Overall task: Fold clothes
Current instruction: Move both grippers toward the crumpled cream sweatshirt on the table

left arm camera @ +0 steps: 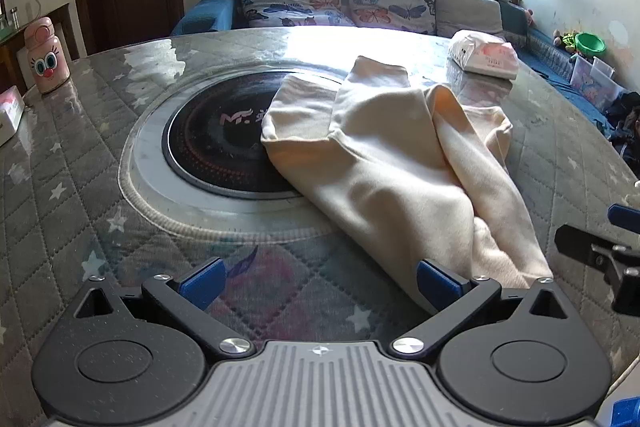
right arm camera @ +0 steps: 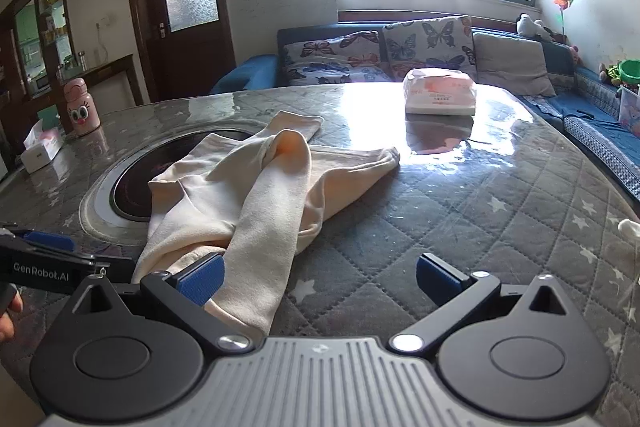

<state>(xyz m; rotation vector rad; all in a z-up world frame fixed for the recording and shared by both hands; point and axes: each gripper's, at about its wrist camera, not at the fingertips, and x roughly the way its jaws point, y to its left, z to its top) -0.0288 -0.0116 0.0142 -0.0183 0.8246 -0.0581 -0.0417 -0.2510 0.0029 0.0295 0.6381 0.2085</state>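
Note:
A cream garment [left arm camera: 392, 155] lies rumpled on the table, partly over the black round hotplate [left arm camera: 216, 139]. It also shows in the right wrist view [right arm camera: 248, 195]. My left gripper [left arm camera: 320, 283] is open, low over the table; its right finger touches the garment's near end. My right gripper [right arm camera: 320, 279] is open; the garment's near end lies between its fingers, against the left one. The right gripper shows at the right edge of the left wrist view [left arm camera: 608, 247], and the left gripper shows at the left edge of the right wrist view [right arm camera: 48, 259].
The table [right arm camera: 480, 219] has a quilted grey star-pattern cover under clear film. A tissue pack [right arm camera: 440, 93] lies at the far side. A pink bottle [left arm camera: 44, 57] and a tissue box [right arm camera: 42, 149] stand at the left. A sofa with butterfly cushions [left arm camera: 340, 3] is behind.

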